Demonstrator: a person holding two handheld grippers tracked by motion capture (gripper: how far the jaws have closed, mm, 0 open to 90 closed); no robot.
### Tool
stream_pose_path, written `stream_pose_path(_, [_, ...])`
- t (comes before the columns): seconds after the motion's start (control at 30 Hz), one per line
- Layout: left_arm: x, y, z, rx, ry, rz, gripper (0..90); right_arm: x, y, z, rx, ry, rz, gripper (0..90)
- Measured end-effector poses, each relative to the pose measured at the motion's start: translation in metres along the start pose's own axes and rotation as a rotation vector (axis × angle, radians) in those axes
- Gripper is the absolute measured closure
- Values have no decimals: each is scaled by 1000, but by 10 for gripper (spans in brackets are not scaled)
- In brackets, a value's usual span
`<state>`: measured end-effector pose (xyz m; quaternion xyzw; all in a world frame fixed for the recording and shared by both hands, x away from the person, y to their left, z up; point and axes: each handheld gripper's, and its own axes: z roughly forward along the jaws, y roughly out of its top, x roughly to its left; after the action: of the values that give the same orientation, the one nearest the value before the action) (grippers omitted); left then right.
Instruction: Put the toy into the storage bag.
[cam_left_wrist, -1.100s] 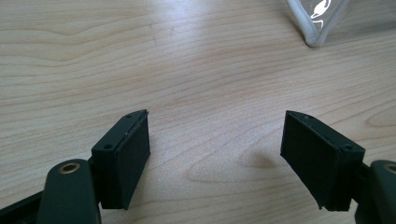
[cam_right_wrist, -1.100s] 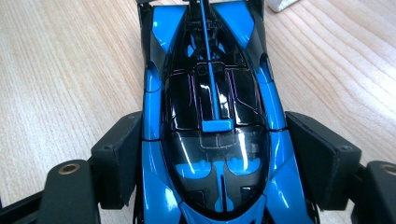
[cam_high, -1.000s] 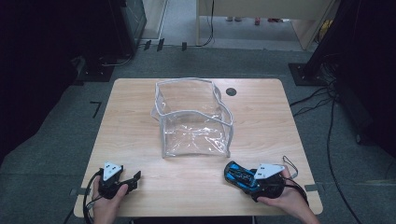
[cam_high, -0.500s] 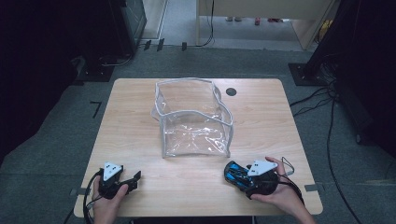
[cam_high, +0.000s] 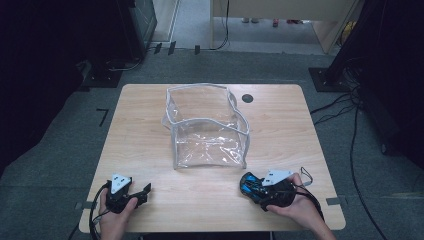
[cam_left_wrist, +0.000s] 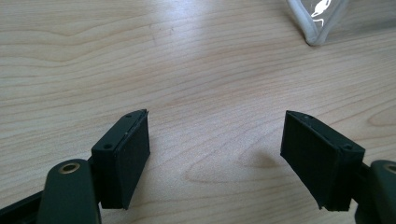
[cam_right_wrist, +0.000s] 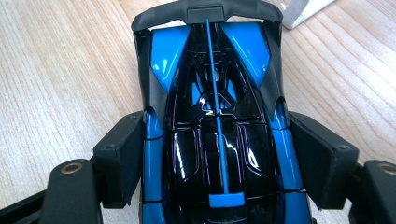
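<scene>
Your right gripper (cam_high: 265, 189) sits at the lower right of the high view, a little farther left than a second ago and now squared up on the glossy blue and black toy car (cam_right_wrist: 215, 116). In the right gripper view its two black pads lie against the car's blue flanks on either side, so the gripper looks closed on the car; whether it is clamped hard or only touching, you cannot tell. That small shift suggests you are settling the grasp before any lift, with the car low on the pale wooden bench (cam_high: 145, 135).

The car's long axis runs along the gripper's own line, its dark winged end pointing away from your hand, up the right gripper view.

Your left gripper (cam_high: 131, 194) rests at the lower left of the high view, as before, its jaws spread wide over bare wood with nothing between them.

Farther up, at the centre of the frame, the clear plastic bag with white piping (cam_high: 207, 127) stands open-topped, well apart from both grippers, a likely destination.
</scene>
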<state>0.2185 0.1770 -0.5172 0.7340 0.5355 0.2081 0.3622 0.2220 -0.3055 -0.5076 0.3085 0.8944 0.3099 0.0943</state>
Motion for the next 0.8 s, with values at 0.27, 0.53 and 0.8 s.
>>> stream_pose_path(0.27, [0,0,0,1,-1,4,244,-2,0,-9,-59,-4,26,287])
stream_pose_path(0.53, [0,0,0,1,-1,7,244,0,2,-8,-43,-12,23,285])
stream_pose_path(0.8, [-1,0,0,1,1,8,244,1,8,-5,-38,-25,65,228])
